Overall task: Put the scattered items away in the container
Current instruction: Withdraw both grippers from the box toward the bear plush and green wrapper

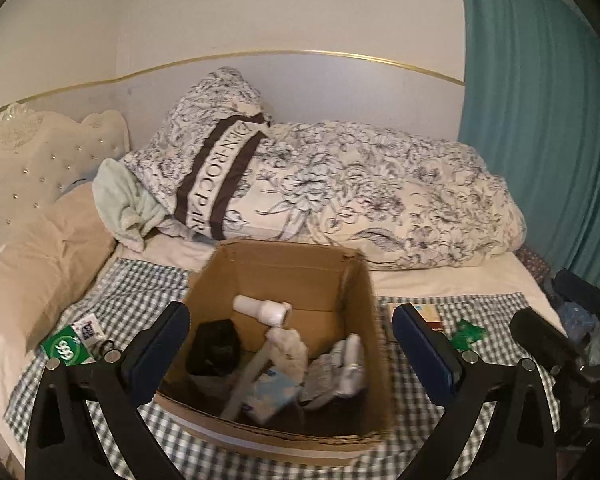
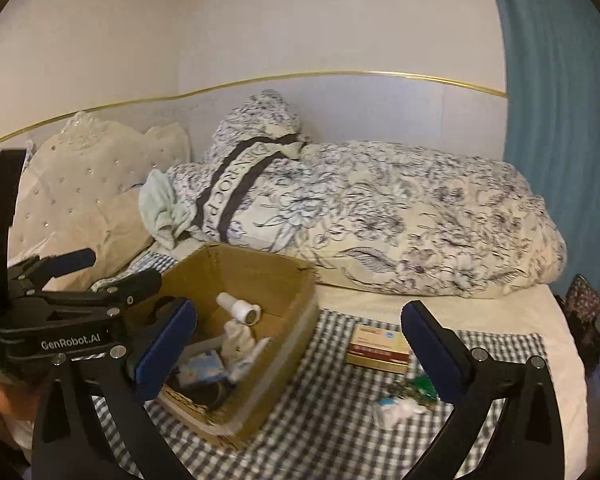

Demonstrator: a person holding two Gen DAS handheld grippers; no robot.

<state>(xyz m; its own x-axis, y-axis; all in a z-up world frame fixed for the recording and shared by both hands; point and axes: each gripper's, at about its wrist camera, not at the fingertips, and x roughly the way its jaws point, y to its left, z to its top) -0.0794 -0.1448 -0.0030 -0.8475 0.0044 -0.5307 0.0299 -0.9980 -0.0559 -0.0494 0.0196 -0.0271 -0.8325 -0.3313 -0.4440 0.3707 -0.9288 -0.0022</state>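
1. Green packet (image 1: 62, 347) lies on the checked cloth (image 1: 140, 284) at the bed's near left.
2. Left gripper (image 1: 291, 338) hovers over the cardboard box (image 1: 342, 276), its fingers wide apart and holding nothing.
3. Inside the box lie a white bottle (image 1: 262, 309), a black pouch (image 1: 214, 346) and a blue tissue pack (image 1: 270, 396).
4. Right gripper (image 2: 299, 340) has its fingers spread apart, empty.
5. Right of the box, a red-and-gold carton (image 2: 378, 346), a green wrapper (image 2: 422, 386) and a white packet (image 2: 396, 410) lie on the cloth.
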